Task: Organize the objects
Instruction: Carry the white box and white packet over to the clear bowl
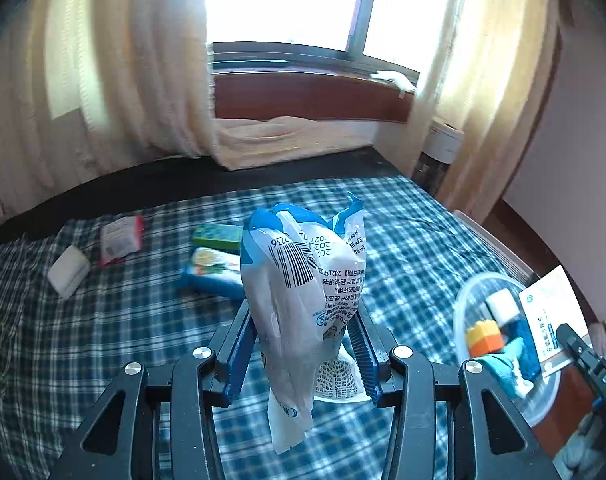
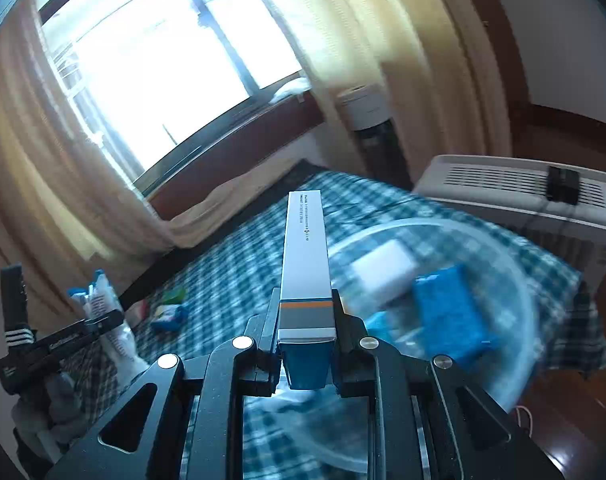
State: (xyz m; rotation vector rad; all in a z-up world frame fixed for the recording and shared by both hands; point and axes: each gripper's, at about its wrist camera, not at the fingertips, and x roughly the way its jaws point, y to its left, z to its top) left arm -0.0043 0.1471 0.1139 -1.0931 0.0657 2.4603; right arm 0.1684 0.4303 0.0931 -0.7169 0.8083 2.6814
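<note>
My left gripper (image 1: 303, 312) is shut on a crumpled white and blue plastic packet (image 1: 299, 264) with a barcode, held upright above the blue plaid bed (image 1: 403, 232). My right gripper (image 2: 305, 300) is shut on a long, thin white box (image 2: 305, 248) with an orange and blue band. It hangs beside a clear plastic bowl (image 2: 519, 280) that holds a white block (image 2: 383, 268) and a blue sponge (image 2: 447, 316). In the left wrist view the bowl (image 1: 463, 308) sits at the right, with the boxed right gripper (image 1: 575, 344) over it.
On the bed lie a white block (image 1: 68, 272), a pink packet (image 1: 121, 238), a green box (image 1: 217, 236) and a blue packet (image 1: 211, 274). A white air purifier (image 2: 523, 192) stands past the bed's right edge. Curtains and a window lie beyond.
</note>
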